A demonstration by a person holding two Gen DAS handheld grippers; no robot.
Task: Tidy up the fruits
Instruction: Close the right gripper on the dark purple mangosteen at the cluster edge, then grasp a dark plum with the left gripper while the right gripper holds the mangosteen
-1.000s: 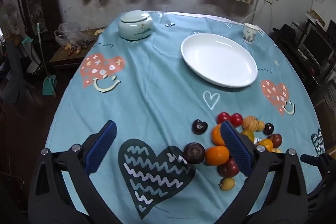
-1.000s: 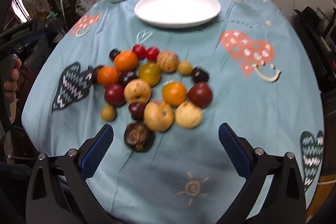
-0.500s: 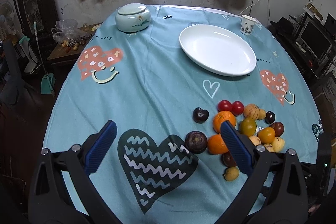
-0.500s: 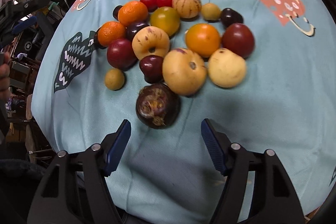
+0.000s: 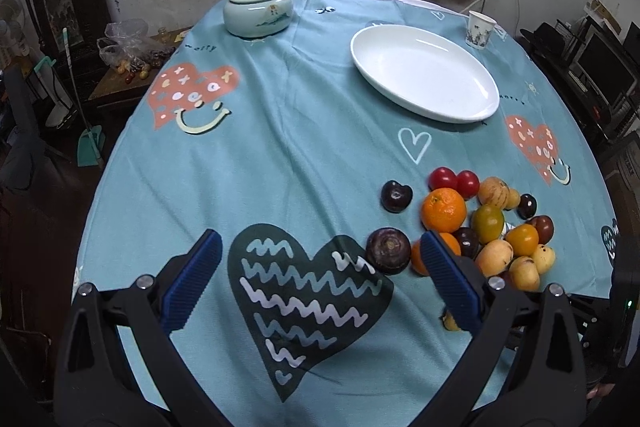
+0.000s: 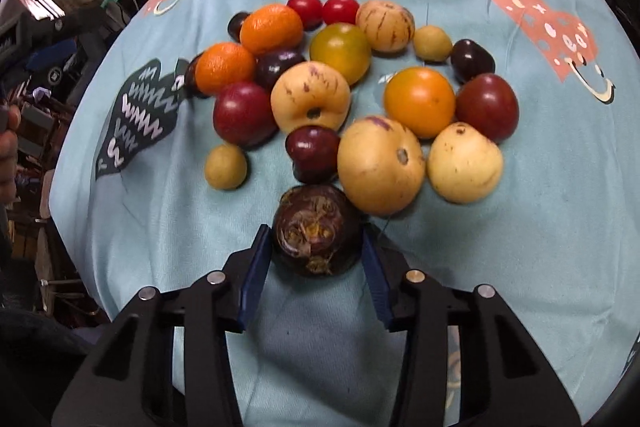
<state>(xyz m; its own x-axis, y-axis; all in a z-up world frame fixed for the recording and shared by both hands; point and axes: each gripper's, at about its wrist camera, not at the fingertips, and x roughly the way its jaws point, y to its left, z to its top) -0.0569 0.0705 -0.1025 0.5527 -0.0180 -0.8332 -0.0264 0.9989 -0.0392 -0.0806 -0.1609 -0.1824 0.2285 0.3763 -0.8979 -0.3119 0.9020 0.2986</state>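
A pile of fruit lies on the blue tablecloth: oranges (image 6: 271, 27), red tomatoes (image 6: 305, 9), yellow melons (image 6: 380, 165), dark plums (image 6: 313, 151). My right gripper (image 6: 316, 247) has its blue pads against both sides of a dark purple mangosteen (image 6: 318, 231) at the near edge of the pile, resting on the cloth. My left gripper (image 5: 320, 279) is open and empty above a dark heart print, left of the pile (image 5: 484, 227). A second dark purple fruit (image 5: 388, 251) sits by its right finger. The white oval plate (image 5: 424, 71) stands empty at the back.
A pale green lidded jar (image 5: 258, 9) stands at the far left of the table. A paper cup (image 5: 478, 29) stands behind the plate. A side table with a bag of fruit (image 5: 128, 55) is off the left edge. Desks and monitors (image 5: 600, 67) are at right.
My right gripper moved down and forward to the pile and closed from wide open onto the dark purple mangosteen. My left gripper stayed open and drifted slightly.
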